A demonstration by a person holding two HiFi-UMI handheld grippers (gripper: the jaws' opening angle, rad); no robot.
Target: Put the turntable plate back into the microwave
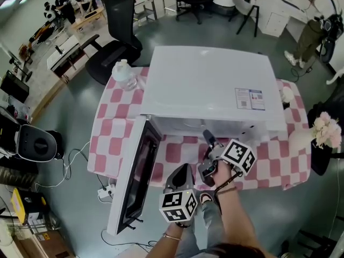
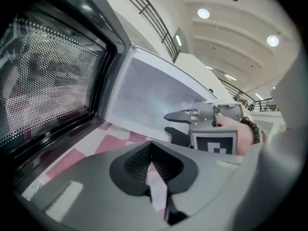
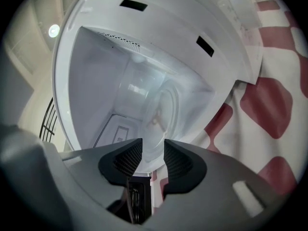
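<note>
Grey jaws pressed tip to tip, with nothing between them: that is my left hand-held gripper point(image 2: 151, 149). It hangs in front of the microwave point(image 1: 209, 85), just off the inner face of its door point(image 1: 137, 176). I judge it is parked there only to keep out of the way, since the door hangs wide open to the left of the microwave and needs no holding.

A little further in, at the mouth of the microwave, my right hand-held gripper point(image 3: 153, 153) points into the cavity with its jaws apart. Its own view shows a clear gap between the ribbed pads, and the plate's near rim shows pale through that gap. I see no pad pressing on glass, so I read it as open and gripping nothing.

The plate point(image 3: 162, 110) is clear glass. It is inside the microwave, lying on the cavity floor, with the centre hub visible through it. I cannot tell whether it is properly seated on that hub. From how it lies, the task looks close to done. What seems left is to check that it sits flat, then draw the right hand-held gripper straight back so that it does not catch the rim.

The microwave stands on a tabletop point(image 1: 177, 152) under a pink-and-white checked cloth, with a strip of cloth free in front of it. Behind its left corner stands a clear bottle point(image 1: 124, 74), and beyond that a black chair point(image 1: 115, 42).
</note>
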